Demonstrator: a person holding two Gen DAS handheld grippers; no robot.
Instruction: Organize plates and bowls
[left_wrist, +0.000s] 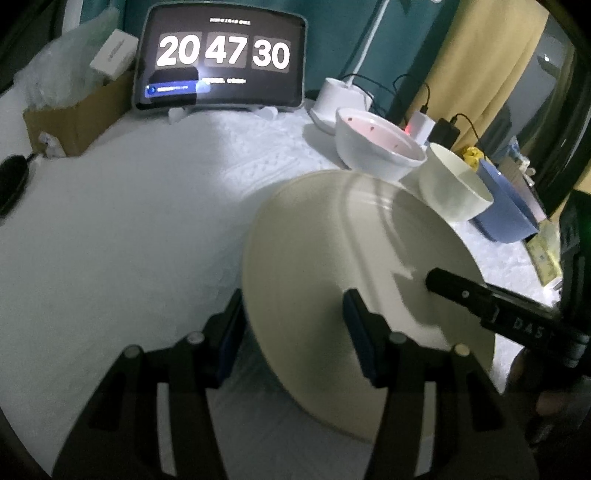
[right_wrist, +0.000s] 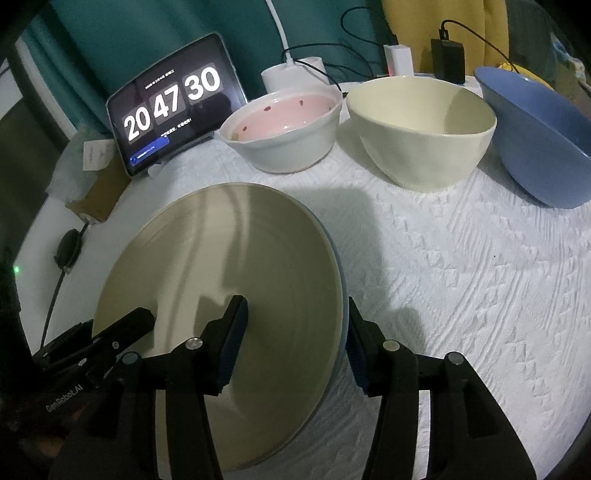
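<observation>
Both wrist views look closely down at one plate (left_wrist: 332, 258).

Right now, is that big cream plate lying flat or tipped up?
Tipped up: the cream plate stands nearly on edge, its rim between both claws' fingers.

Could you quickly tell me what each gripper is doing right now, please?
Left gripper: open, its fingers straddling the left edge of the cream plate; no firm grip visible.
Right gripper: open, straddling the plate's right edge.
</observation>
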